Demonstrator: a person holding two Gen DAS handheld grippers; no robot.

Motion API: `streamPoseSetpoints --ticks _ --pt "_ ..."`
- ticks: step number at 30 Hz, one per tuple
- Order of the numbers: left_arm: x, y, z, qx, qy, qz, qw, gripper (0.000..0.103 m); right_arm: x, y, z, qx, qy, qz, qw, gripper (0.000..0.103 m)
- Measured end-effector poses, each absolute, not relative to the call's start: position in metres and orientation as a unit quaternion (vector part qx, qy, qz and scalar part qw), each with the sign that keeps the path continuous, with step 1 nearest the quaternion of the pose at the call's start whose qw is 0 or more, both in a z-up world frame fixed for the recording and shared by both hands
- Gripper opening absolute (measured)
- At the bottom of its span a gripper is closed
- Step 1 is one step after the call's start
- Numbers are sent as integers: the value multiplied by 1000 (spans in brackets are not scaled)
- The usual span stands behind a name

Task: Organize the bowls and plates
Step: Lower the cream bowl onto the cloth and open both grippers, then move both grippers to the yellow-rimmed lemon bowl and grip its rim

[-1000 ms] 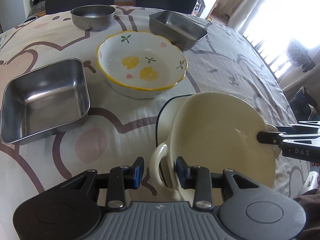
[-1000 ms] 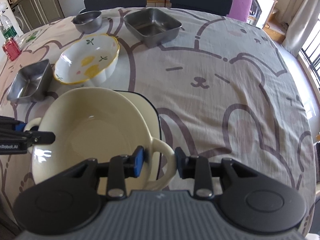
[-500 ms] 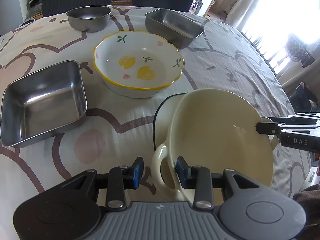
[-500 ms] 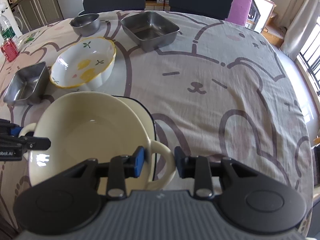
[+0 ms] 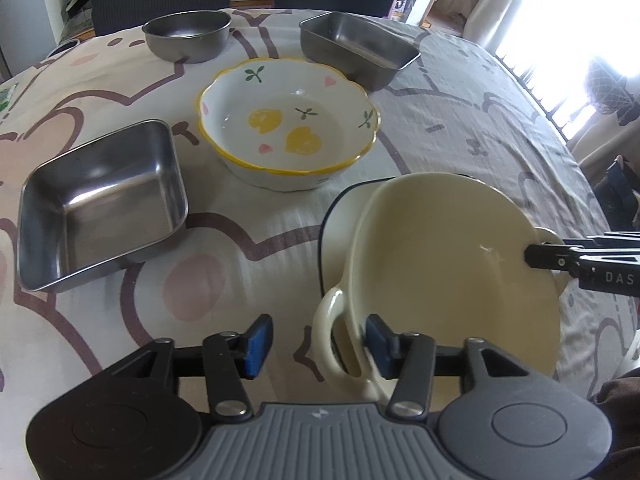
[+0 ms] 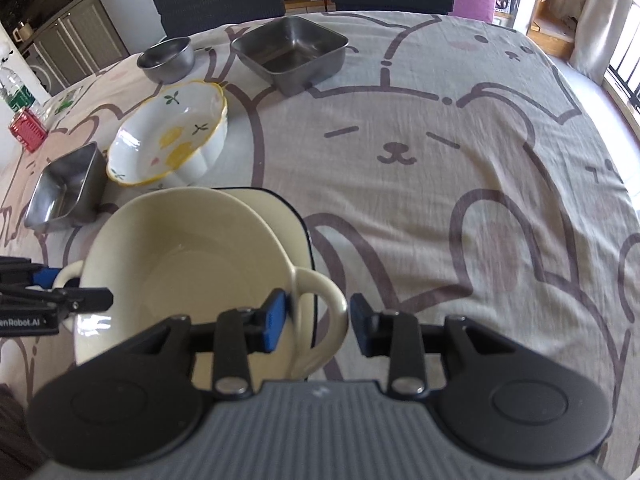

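A cream two-handled bowl (image 5: 452,264) (image 6: 188,264) rests tilted on a cream square plate with a dark rim (image 5: 340,216) (image 6: 292,216) on the tablecloth. My left gripper (image 5: 318,340) straddles the bowl's near handle and its jaws are opening. The left pad stands well off the handle and the right pad sits inside the bowl. My right gripper (image 6: 318,324) straddles the opposite handle, with its jaws starting to open. Its left pad lies by the bowl wall, and a sliver of gap shows at the right pad. Each gripper's tip shows in the other's view.
A lemon-patterned bowl with a yellow rim (image 5: 288,132) (image 6: 168,148) sits beyond the plate. Near it lie a square steel tray (image 5: 100,200), a round steel bowl (image 5: 188,36) and a second steel pan (image 5: 356,48). A red can (image 6: 26,132) stands far left. Dark chairs line the far edge.
My left gripper's jaws have spread and its left pad has drawn away from the bowl's handle. The right gripper's right pad has eased slightly off its handle. The bowl stays on the plate.
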State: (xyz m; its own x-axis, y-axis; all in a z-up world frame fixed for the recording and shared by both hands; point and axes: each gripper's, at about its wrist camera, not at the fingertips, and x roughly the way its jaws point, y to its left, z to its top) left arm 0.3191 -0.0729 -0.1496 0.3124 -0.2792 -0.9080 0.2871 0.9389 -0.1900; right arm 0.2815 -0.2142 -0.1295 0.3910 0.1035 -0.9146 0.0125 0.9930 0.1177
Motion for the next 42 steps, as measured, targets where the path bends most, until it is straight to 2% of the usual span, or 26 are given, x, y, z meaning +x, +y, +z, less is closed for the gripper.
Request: streamPoseSetpoints --ticks 2,6,9,11,14,16,18,26,31,34,36,38,41,42 --pt "318 -73 -149 8 561 -176 809 66 280 -213 -130 46 549 26 834 45" --pt "315 -74 -148 16 556 -180 811 77 278 -211 -131 36 553 28 832 53" --pt "313 -74 -144 15 550 -182 815 85 275 -210 -128 34 550 33 834 64" --pt "312 -74 -140 15 544 -186 818 97 272 -210 -124 36 543 39 838 68" --pt "311 -72 -130 8 532 -190 825 102 265 -212 -113 40 522 32 851 80" --pt "312 -68 -120 -3 520 -192 833 103 260 -214 -103 48 498 23 866 98" --pt "313 -66 -110 -2 501 -195 843 103 257 -215 -91 58 469 19 881 103" --pt "337 -48 -76 -23 426 -161 890 103 279 -206 -67 103 401 20 910 103" --pt "366 -42 -66 -53 387 -147 908 100 315 -192 -67 109 397 -7 911 103" --pt "387 -43 -71 -59 396 -145 905 90 336 -191 -74 138 410 -19 901 102" --pt "402 -44 -78 -56 406 -142 901 83 351 -191 -81 167 418 -23 893 97" --pt "416 -44 -89 -49 422 -137 895 71 362 -190 -86 188 426 -23 885 91" --pt "434 -45 -106 -29 445 -133 885 57 381 -185 -99 206 441 -4 874 76" --pt "438 -47 -112 -20 453 -134 881 56 386 -182 -103 209 447 2 870 70"
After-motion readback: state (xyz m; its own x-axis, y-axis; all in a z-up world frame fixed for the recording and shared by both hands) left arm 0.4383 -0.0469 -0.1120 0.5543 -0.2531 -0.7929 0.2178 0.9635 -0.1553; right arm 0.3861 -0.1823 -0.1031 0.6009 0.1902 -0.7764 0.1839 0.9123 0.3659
